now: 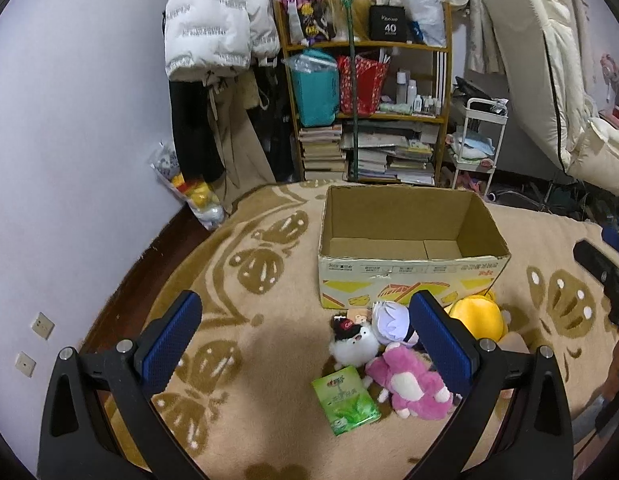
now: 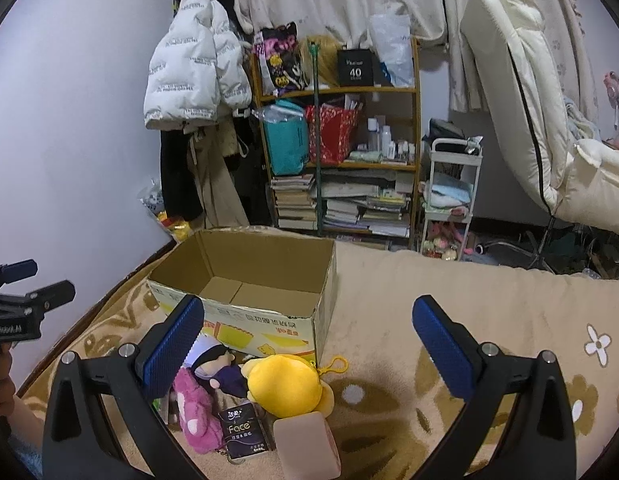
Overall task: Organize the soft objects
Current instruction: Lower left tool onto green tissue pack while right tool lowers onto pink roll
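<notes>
An empty cardboard box (image 1: 413, 276) (image 2: 245, 320) stands open on the beige patterned blanket (image 1: 269, 420). In front of it lies a heap of soft things: a pink plush (image 1: 409, 384) (image 2: 197, 412), a white fluffy plush (image 1: 355, 344), a purple-haired doll (image 1: 391, 318) (image 2: 219, 364), a yellow plush (image 1: 481, 316) (image 2: 285, 384), a green tissue pack (image 1: 345, 400), a dark tissue pack (image 2: 243, 430) and a pink block (image 2: 307, 444). My left gripper (image 1: 305, 316) hovers open above the heap's left side. My right gripper (image 2: 309, 318) hangs open over the yellow plush.
A wooden shelf (image 1: 365, 92) crammed with books, bags and bottles stands behind the bed, with coats (image 1: 213, 40) hanging to its left. A white cart (image 1: 481, 140) and a cream recliner (image 1: 549, 80) are at the right. A purple wall (image 1: 69, 120) borders the bed's left edge.
</notes>
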{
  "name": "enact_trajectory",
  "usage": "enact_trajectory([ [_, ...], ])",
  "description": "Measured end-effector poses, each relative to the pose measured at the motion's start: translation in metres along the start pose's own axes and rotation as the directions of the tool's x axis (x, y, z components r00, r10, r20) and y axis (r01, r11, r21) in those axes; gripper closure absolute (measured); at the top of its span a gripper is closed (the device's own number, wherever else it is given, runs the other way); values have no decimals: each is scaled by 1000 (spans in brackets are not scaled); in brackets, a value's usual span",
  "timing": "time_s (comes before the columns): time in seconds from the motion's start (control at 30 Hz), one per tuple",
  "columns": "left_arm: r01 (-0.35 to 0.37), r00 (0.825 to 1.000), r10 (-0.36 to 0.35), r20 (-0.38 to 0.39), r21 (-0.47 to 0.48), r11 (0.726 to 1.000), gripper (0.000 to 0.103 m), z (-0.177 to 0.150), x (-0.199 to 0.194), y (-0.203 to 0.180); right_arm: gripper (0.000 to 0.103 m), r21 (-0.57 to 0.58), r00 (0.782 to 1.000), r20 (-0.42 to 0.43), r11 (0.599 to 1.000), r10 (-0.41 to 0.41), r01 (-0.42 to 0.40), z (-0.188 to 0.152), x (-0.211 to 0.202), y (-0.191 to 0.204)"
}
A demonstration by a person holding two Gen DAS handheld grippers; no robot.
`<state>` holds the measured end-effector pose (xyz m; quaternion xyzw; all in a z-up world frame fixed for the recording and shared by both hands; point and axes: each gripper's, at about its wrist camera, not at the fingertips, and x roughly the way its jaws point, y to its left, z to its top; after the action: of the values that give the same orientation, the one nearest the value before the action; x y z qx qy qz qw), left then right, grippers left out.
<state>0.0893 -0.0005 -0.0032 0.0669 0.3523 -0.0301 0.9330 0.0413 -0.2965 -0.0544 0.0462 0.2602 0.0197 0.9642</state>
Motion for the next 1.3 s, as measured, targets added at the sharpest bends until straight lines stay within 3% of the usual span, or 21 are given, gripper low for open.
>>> enact_trajectory([
  [0.3, 41, 990, -49, -136, -55, 998, 1, -2, 49, -6, 0, -24, 995, -97, 1000, -8, 6, -9, 30, 5],
  [0.5, 56, 964, -71, -257, -68, 996, 1, -22, 84, -12, 0, -48, 984, -174, 999, -21, 13, -23, 48, 7],
  [0.7, 73, 939, -93, -331, -72, 995, 1, -38, 106, -17, 0, -51, 963, -269, 999, -24, 11, -39, 65, 8],
  [0.93, 67, 887, -93, -452, -72, 995, 1, -57, 129, -20, 0, -51, 929, -367, 999, -37, 19, -56, 78, 6],
  [1.17, 65, 825, -113, -554, -107, 992, 1, -74, 151, -14, 1, -45, 880, -474, 999, -33, 13, -77, 90, 7],
  [1.3, 49, 797, -95, -597, -93, 994, 1, -83, 161, -15, 8, -42, 857, -515, 999, -37, 18, -84, 96, 5],
])
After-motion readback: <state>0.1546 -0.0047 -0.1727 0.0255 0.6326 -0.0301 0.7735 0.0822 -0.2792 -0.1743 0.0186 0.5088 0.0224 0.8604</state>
